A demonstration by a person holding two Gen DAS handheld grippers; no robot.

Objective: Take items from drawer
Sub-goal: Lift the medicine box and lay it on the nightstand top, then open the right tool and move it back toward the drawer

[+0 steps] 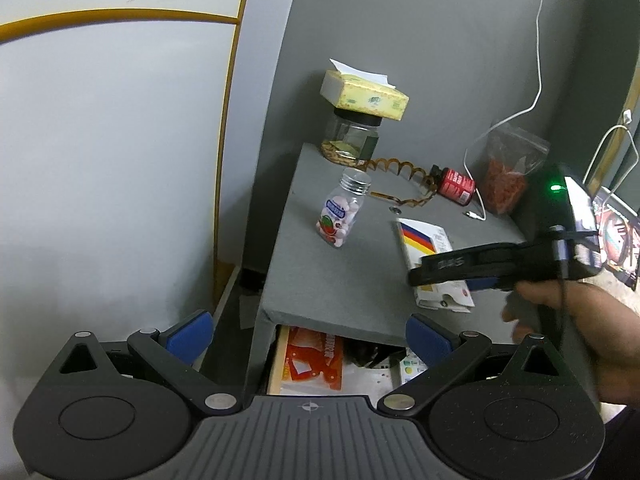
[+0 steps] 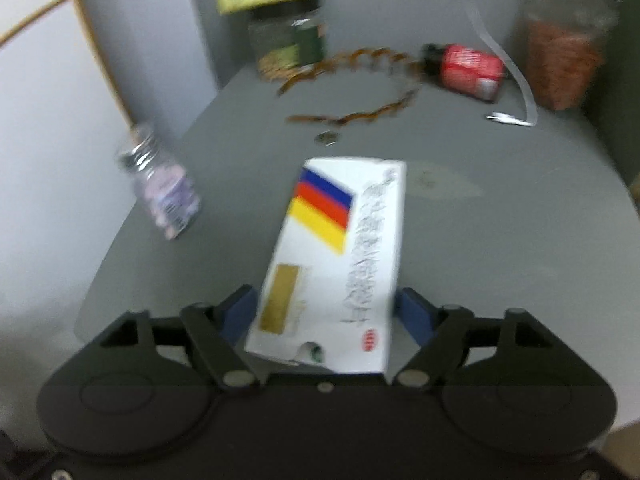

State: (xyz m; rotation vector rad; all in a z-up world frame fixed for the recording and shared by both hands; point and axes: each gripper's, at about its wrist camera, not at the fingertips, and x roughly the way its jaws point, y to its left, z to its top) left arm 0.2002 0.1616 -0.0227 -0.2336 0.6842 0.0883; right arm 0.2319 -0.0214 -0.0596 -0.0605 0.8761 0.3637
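Observation:
A white medicine box [image 2: 336, 256] with blue, red and yellow stripes lies on the grey tabletop [image 2: 480, 240], its near end between the blue pads of my right gripper [image 2: 326, 316]. The pads stand beside the box; the view is blurred and contact is unclear. In the left wrist view the right gripper [image 1: 416, 278] hovers over the same box [image 1: 430, 248]. My left gripper [image 1: 308, 336] is open and empty above the open drawer [image 1: 276, 364], which holds an orange packet [image 1: 316, 360] and other items under the tabletop's edge.
On the tabletop stand a clear candy bottle [image 1: 342, 212], a glass jar [image 1: 352, 136] with a yellow box [image 1: 364, 94] on top, a red bottle [image 1: 454, 186] on its side, a brown coiled band [image 1: 404, 172], a bag of red bits [image 1: 506, 176] and a white cable [image 1: 480, 204].

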